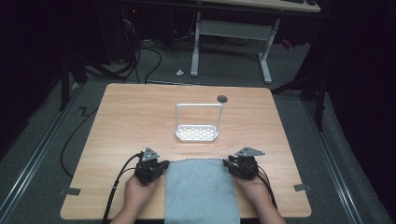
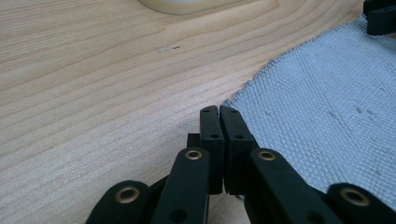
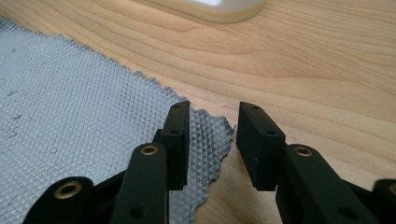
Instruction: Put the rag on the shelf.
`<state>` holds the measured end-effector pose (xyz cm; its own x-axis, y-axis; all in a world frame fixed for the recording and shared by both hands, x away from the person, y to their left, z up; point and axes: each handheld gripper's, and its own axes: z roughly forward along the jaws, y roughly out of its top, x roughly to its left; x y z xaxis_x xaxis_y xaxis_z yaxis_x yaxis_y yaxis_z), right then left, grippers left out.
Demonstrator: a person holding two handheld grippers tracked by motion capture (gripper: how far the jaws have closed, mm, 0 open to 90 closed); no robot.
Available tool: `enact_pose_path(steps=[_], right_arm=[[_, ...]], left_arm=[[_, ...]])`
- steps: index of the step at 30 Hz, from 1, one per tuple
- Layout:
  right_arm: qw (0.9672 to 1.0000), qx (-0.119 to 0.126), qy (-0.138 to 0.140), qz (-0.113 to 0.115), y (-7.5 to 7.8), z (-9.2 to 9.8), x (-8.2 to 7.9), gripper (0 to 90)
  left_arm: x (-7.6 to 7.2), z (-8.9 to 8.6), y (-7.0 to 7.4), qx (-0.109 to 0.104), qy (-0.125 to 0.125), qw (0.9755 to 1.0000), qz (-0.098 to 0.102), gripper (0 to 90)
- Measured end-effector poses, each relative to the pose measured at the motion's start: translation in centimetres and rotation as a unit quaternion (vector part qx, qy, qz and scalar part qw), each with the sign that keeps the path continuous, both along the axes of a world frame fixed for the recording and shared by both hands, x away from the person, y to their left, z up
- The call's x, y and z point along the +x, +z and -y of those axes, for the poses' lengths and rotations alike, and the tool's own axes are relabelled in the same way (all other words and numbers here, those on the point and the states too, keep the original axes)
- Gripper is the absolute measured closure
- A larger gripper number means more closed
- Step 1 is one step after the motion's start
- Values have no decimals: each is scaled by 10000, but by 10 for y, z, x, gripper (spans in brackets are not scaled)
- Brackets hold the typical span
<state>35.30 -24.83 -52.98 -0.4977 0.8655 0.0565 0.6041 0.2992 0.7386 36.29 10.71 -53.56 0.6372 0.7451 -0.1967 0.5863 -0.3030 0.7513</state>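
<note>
A grey-blue waffle cloth [image 1: 201, 191] lies flat at the near middle of the wooden table [image 1: 140, 116], and its near end hangs over the front edge. My left gripper [image 1: 152, 169] sits at the cloth's far left corner. In the left gripper view its jaws [image 2: 219, 112] are pressed together at the edge of that cloth [image 2: 317, 93]. My right gripper [image 1: 240, 167] is at the far right corner. Here the gripper [image 3: 212, 109] is open, one jaw over the cloth [image 3: 79, 93] and the other over bare wood.
A white wire rack [image 1: 197, 133] with a perforated base stands just beyond the cloth at the table's middle. A dark round hole [image 1: 222, 99] is near the far edge. Tape marks [image 1: 302, 187] sit at the near corners. A white desk frame [image 1: 229, 32] and cables lie on the floor beyond.
</note>
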Motion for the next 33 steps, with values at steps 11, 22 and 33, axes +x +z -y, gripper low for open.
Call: enact_pose_path(steps=[11, 22, 33], right_arm=[[9996, -193, 150, 109, 0, -4, -3, 885], [9991, -3, 172, 390, 9, -2, -15, 890], [9967, 135, 239, 764, 21, 0, -29, 890]], left_arm=[[0, 0, 0, 10, -24, 10000, 1, 884], [-6, -3, 3, -42, -50, 9996, 283, 892], [-13, -11, 13, -594, 15, 9971, 473, 893]])
